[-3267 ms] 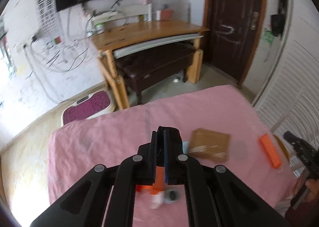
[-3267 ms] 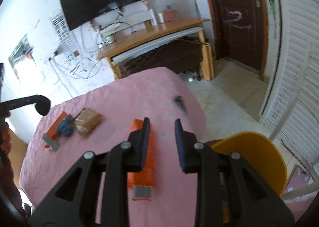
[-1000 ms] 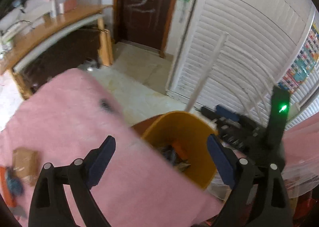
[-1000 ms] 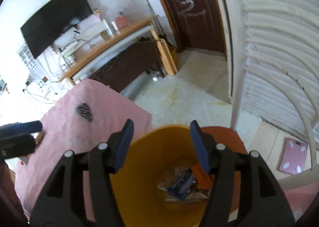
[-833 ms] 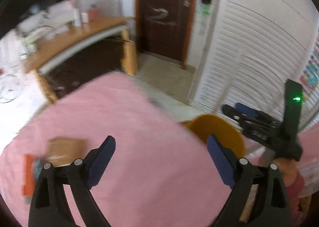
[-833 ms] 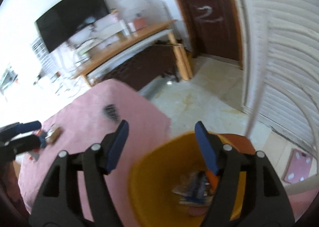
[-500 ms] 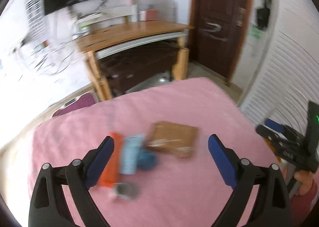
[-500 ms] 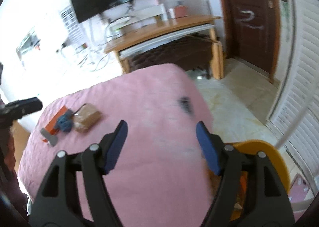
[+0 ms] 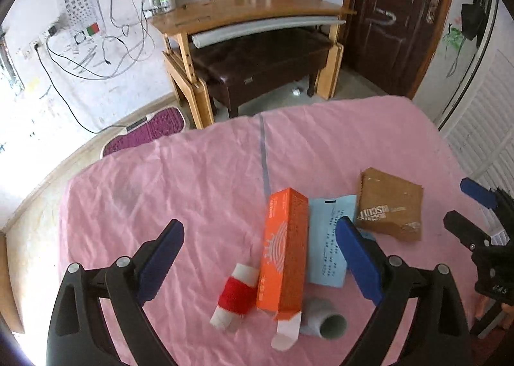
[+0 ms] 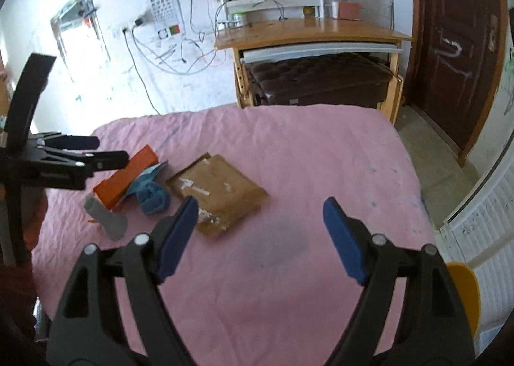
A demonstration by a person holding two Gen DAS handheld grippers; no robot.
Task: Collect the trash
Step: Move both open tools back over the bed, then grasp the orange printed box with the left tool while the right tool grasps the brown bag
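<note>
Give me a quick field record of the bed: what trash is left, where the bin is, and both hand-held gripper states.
surface: pink bedsheet
trash left: orange carton; brown biscuit packet; light blue paper slip; red-and-white roll; grey tube; blue crumpled wad
bin: yellow, only its rim in view, right wrist view
left hand-held gripper: open, empty, over the carton
right hand-held gripper: just opened wider, empty

On the bed (image 9: pixel 192 173), a carton (image 9: pixel 284 250) is laid centrally. A paper slip (image 9: pixel 327 244) is set at its three o'clock, a biscuit packet (image 9: pixel 388 205) beyond, a tube (image 9: pixel 324 322) at five o'clock, a roll (image 9: pixel 236 297) at seven o'clock.
</note>
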